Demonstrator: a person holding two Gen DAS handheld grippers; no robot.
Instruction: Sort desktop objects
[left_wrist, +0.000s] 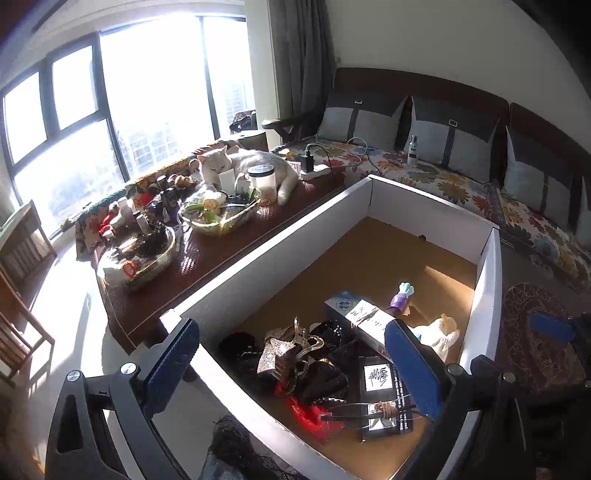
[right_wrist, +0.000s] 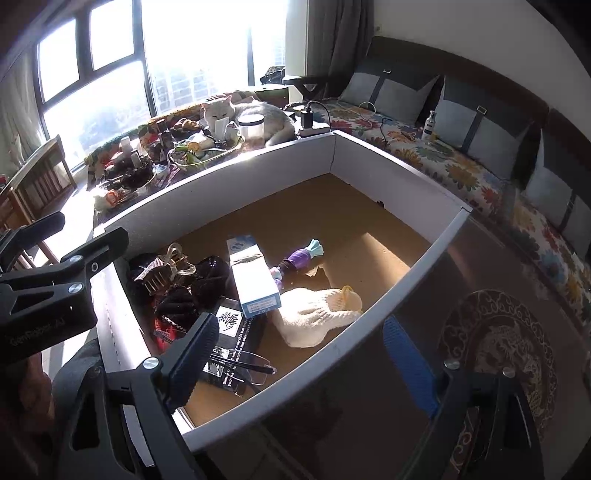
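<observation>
Inside the white box (right_wrist: 369, 162) is where all your stuff sits right now, bunched in the near-left corner — probably dumped there as one pile waiting to be sorted. You've got a tangle of black hair things and a sparkly clip (left_wrist: 280, 350), something red (left_wrist: 310, 413) under them, a long blue-white carton (right_wrist: 253, 280) leaning across a black box (right_wrist: 236, 332), glasses (right_wrist: 240, 365) lying on that box's near end, a purple toy (right_wrist: 295, 258) just past the carton, and a cream knit hat (right_wrist: 317, 314) toward the right wall. The far half of the box floor is bare.

Your left gripper (left_wrist: 291, 369) hangs over the pile with jaws spread wide, nothing between them. Your right gripper (right_wrist: 303, 365) is released too, straddling the near wall — one finger over the glasses, the other outside the box.

My guess is you're picking a first target; the glasses look easiest, being on top. The bowls (left_wrist: 221, 218) on the left table (left_wrist: 221, 258) look like the bins. Mind the cat (left_wrist: 243, 162) napping at its far end.
</observation>
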